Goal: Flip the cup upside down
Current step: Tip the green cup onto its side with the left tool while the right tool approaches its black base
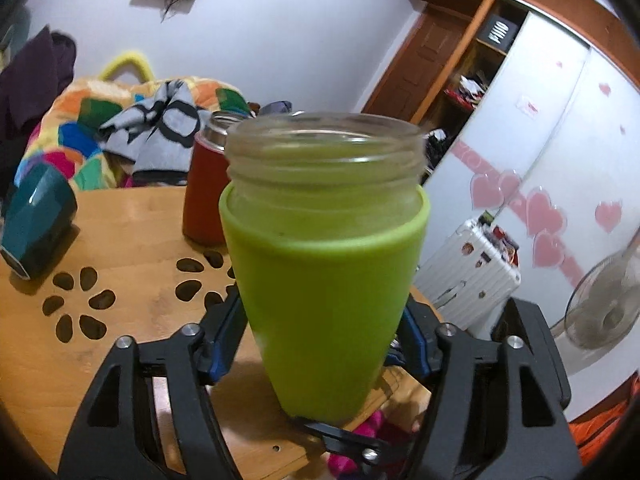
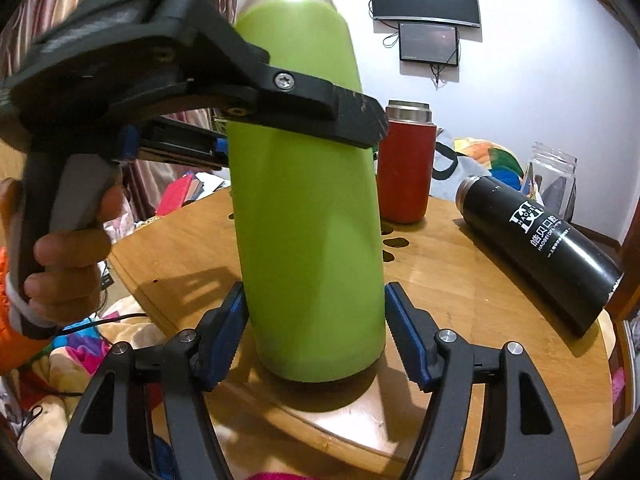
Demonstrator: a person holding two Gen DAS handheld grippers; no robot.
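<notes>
Both your grippers are at the green-sleeved glass cup [image 1: 326,264], upright on the round wooden table [image 2: 480,300]. Left gripper [image 1: 324,344] clamps its sleeve; right gripper [image 2: 316,336] is spread w/ pads [image 2: 224,332] apart from it (red flask [image 2: 406,164] behind).

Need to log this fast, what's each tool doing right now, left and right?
Left tool: closed on the green cup, gripping mid-body.
Right tool: open, pads either side of the cup's base, not clamped.

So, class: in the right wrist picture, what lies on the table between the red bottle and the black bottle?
Nothing: in the right wrist view only bare wooden table separates the standing red bottle from the black bottle lying on its side.
</notes>
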